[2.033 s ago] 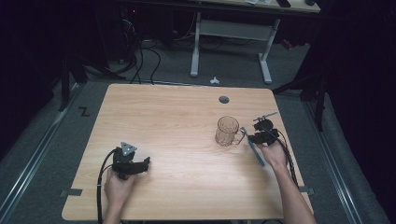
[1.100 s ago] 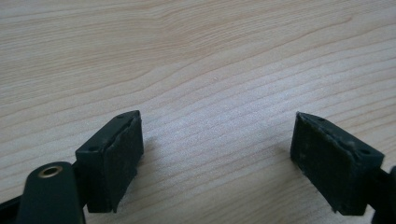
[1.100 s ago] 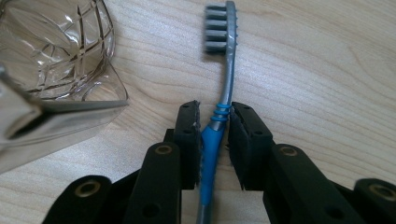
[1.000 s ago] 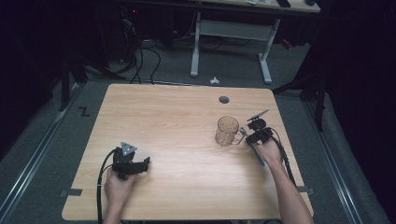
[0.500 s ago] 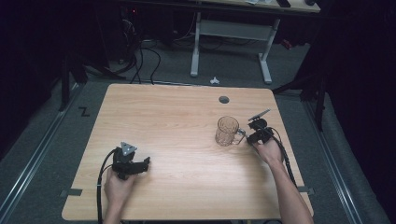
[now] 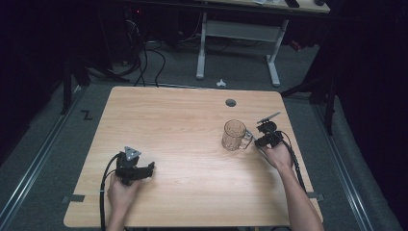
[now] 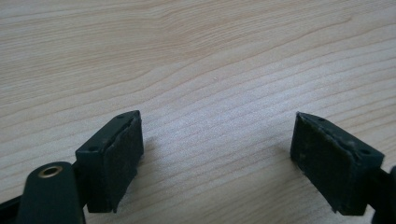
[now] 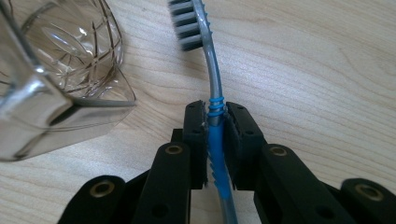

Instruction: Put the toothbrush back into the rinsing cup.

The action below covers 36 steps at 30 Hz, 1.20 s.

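A clear cut-glass mug [image 6: 234, 134] stands on the right half of the wooden table [image 6: 183, 115]. My right gripper [image 6: 261, 141] sits just right of the mug's handle, held by a hand. In the right gripper view this gripper [image 8: 215, 112] is shut on the blue ribbed grip of a toothbrush [image 8: 211, 79]. The grey bristled head points forward past the mug [image 8: 56, 70], above the tabletop. My left gripper [image 6: 148, 169] rests near the front left of the table. Its jaws stand wide apart over bare wood in the left gripper view [image 7: 217, 154], holding nothing.
A round cable hole [image 6: 230, 102] lies in the table's far edge behind the mug. Cables trail from both grippers toward the front edge. Beyond the table stand a white desk frame [image 6: 240, 33] and floor cables.
My right gripper has shifted slightly left, closer to the mug's handle, carrying the toothbrush. The left gripper has stayed where it was.
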Motion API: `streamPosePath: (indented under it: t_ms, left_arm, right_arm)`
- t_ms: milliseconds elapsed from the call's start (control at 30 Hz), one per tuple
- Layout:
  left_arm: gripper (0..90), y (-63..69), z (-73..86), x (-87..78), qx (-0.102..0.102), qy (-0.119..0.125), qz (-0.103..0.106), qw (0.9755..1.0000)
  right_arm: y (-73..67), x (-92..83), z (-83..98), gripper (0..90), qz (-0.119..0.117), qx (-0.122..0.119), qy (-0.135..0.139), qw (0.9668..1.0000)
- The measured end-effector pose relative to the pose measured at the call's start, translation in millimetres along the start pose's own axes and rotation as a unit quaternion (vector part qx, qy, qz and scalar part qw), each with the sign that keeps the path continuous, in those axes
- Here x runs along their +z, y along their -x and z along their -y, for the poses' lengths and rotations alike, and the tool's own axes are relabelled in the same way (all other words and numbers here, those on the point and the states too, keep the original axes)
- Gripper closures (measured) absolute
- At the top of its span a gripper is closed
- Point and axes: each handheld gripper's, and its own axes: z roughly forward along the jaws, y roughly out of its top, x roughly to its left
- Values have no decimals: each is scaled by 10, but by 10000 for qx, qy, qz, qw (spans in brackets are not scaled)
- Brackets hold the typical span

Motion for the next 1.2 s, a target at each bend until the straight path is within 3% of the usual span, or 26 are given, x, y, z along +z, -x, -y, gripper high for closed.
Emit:
streamPosePath:
  t_ms: [767, 1200]
  left_arm:
    - [178, 0, 0, 0, 2, -1, -1, 10000]
    - [178, 0, 0, 0, 1, -1, -1, 10000]
  right_arm:
    - [-5, -339, 98, 796, -107, -50, 563, 9983]
    - [13, -541, 197, 797, -241, -48, 1013, 9946]
